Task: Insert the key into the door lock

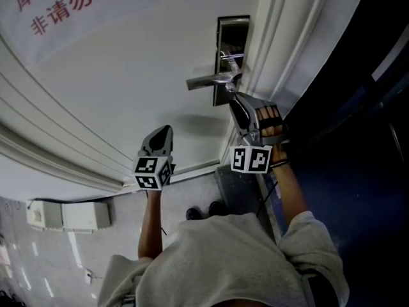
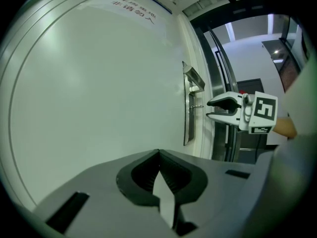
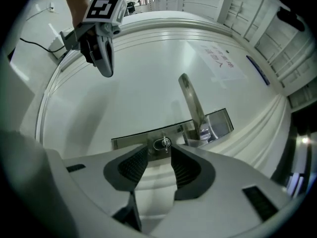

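Observation:
A steel lock plate with a lever handle sits on the white door. A small key with a ring sticks out of the lock cylinder below the handle; the same key shows from the side in the left gripper view. My right gripper is open. Its pads stand on either side of the key, just short of it and not touching. In the head view the right gripper points at the plate. My left gripper is shut and empty, held lower left, away from the lock.
A sign with red characters hangs on the door's upper left. The door frame and a dark opening lie to the right of the lock. A white box is on the floor at the lower left.

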